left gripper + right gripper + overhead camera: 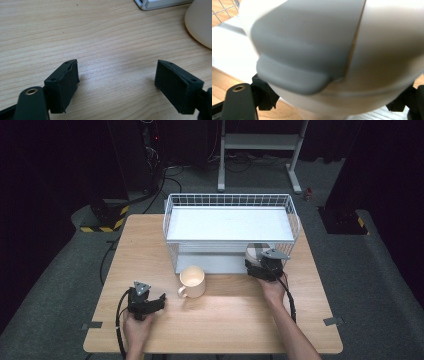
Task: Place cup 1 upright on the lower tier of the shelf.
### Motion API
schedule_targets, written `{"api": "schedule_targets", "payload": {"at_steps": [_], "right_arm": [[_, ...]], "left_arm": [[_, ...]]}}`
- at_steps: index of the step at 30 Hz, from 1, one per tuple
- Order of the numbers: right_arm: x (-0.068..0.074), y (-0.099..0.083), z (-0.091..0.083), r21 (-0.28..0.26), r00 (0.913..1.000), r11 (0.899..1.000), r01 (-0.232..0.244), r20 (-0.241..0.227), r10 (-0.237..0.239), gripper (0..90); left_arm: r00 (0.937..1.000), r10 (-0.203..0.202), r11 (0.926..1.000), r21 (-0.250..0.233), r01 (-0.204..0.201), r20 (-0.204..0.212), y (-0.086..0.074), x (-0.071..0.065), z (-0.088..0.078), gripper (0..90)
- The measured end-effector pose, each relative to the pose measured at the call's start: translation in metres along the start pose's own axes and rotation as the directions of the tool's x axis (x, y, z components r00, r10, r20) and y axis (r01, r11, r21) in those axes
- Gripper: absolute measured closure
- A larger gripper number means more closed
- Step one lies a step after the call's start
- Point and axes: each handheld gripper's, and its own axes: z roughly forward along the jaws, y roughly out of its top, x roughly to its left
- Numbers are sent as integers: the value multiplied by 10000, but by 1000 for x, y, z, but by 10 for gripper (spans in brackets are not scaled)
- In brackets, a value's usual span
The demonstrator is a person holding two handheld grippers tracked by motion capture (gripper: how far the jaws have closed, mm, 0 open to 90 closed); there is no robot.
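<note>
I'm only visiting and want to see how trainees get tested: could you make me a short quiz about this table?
1. True or false: the mug stands on the rack's top shelf.
2. Which gripper has its jaws around the round white and grey container? A) left gripper B) right gripper
3. What lies between the left gripper's jaws?

Key:
1. False; it stands on the table in front of the rack.
2. B.
3. Nothing but bare tabletop; the jaws stand open.
</note>
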Motion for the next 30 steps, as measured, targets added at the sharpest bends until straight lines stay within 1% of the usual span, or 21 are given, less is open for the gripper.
{"api": "schedule_targets", "payload": {"at_steps": [4, 6, 7, 8, 9, 12, 17, 18, 21, 25, 26, 27, 29, 30], "right_arm": [[0, 0, 0, 39, 10000, 10000, -17, 34, 17, 178], [0, 0, -1, 68, 10000, 9999, -93, 18, 93, 175], [0, 0, -1, 152, 9997, 9996, -241, -3, 241, 168], [-2, 0, -1, 133, 9999, 9998, -115, -31, 115, 141], [-2, 0, -1, 133, 9999, 9998, -115, -31, 115, 141], [-4, -1, -1, 213, 9993, 9991, -366, -79, 368, 116], [-3, -1, -4, 318, 9990, 9985, -441, 8, 441, 112], [-3, -1, -5, 288, 9993, 9989, -367, -27, 368, 112], [-4, -2, -5, 293, 9993, 9989, -374, -32, 375, 105], [-4, -5, -7, 268, 9989, 9985, -469, -40, 471, 105], [-4, -7, -9, 232, 9992, 9990, -392, -44, 393, 104], [-3, -8, -10, 274, 9986, 9983, -521, 0, 521, 104], [-3, -10, -11, 304, 9987, 9982, -514, 39, 513, 103], [-4, -10, -12, 287, 9991, 9987, -416, 24, 416, 104]], "left_arm": [[10000, -11, 10000, -3, 11, 6, 0, 0, 0, 194], [10000, -2, 10000, -3, 2, 0, 0, 0, 0, 195], [10000, -19, 10000, -4, 19, 1, 0, 0, 0, 195], [10000, -19, 10000, -6, 19, 2, 0, 0, 0, 195], [10000, -20, 10000, -4, 20, 1, 0, 0, 0, 195], [10000, -4, 10000, -4, 4, 0, 0, 0, 0, 195], [10000, -1, 10000, -2, 1, -1, 0, 0, 0, 196], [10000, -6, 10000, -6, 6, 16, 0, 0, 0, 196], [10000, -9, 10000, -8, 9, 10, 0, 0, 0, 197], [10000, -7, 10000, -8, 7, 10, 0, 0, 0, 197], [10000, -10, 10000, -6, 10, 8, 0, 0, 0, 197], [10000, -8, 10000, -7, 8, 6, 0, 0, 0, 197], [10000, -8, 10000, -5, 8, 6, 0, 0, 0, 197], [10000, -10, 10000, -5, 10, 2, 0, 0, 0, 197]]}}
